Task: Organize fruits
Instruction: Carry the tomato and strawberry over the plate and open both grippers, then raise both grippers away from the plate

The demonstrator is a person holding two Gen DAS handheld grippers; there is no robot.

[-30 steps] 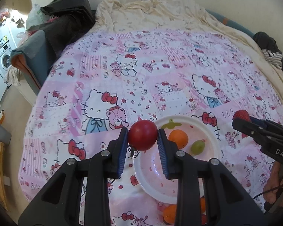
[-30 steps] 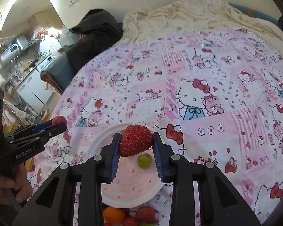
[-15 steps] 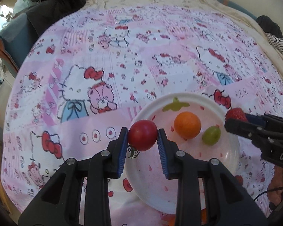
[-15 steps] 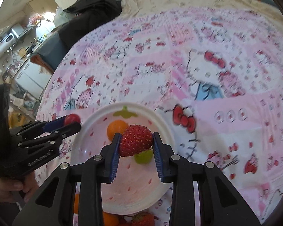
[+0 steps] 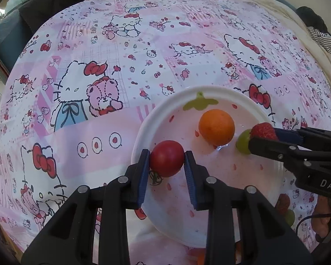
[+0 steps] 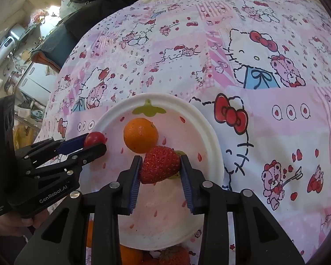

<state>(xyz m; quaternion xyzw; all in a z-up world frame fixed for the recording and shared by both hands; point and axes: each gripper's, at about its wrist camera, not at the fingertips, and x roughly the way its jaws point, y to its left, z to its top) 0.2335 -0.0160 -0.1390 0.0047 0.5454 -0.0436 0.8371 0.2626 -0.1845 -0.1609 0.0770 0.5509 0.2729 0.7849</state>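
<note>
The left gripper (image 5: 166,159) is clamped on a small red tomato (image 5: 166,158), held between its blue pads (image 5: 143,172) over the near-left rim of the plate (image 5: 222,92). The right gripper (image 6: 160,164) pinches a strawberry (image 6: 160,164) the same way, over the middle of the plate (image 6: 209,132). From the left wrist view the right gripper (image 5: 257,137) comes in from the right with the strawberry (image 5: 262,130) at its tip; from the right wrist view the left gripper (image 6: 94,142) reaches in from the left with the tomato (image 6: 94,138).

On the plate lie an orange (image 5: 216,127) and, just beside it, a green grape (image 5: 242,141), partly hidden behind the strawberry. The plate is white with a pink, strawberry-dotted inside and a green leaf mark at its far edge. It sits on a pink cartoon-cat sheet (image 5: 121,66) spread over a bed. More fruit lies on the sheet at the plate's near side: an orange (image 6: 128,254) and a strawberry (image 6: 174,255), with another grape (image 5: 289,217) off to the right.
</note>
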